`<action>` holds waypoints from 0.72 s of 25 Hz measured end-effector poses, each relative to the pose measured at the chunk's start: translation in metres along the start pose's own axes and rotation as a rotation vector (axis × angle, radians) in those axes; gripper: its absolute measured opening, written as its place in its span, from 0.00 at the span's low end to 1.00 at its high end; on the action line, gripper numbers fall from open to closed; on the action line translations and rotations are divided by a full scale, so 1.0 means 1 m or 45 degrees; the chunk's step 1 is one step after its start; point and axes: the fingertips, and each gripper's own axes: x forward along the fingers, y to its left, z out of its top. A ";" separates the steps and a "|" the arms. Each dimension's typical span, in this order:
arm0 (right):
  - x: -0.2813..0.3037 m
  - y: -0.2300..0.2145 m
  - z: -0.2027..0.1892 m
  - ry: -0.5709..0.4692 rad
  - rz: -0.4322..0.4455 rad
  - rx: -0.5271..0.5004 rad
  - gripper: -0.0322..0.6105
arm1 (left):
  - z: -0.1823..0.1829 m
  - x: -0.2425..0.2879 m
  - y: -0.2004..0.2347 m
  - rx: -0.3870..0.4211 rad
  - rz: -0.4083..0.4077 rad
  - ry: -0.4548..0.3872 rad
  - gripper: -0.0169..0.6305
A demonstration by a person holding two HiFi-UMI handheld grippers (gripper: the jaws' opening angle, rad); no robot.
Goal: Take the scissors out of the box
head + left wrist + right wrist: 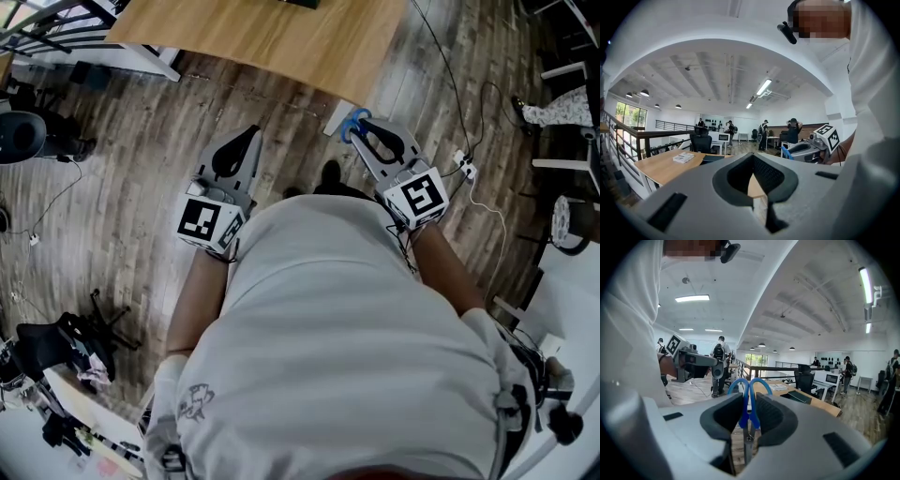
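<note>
My right gripper (362,124) has its fingers pinched on the scissors (749,401) just under the blue loops, over the floor, with the worktop (281,37) at 12 o'clock. The left gripper (249,133) is closed and empty. With so narrow a pinch, I judge a swing could pivot the scissors or drop them.

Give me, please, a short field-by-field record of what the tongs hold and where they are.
Right tongs: shut on the scissors, blue handles sticking out past the tips
Left tongs: shut, empty
Place: both over the wood floor, in front of the person, near the table
Scissors: in the air, not in any box
Box: none clearly in view
</note>
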 end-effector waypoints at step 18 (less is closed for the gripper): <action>0.037 0.003 0.019 -0.036 0.040 -0.023 0.20 | -0.002 -0.009 0.037 -0.029 0.048 -0.025 0.03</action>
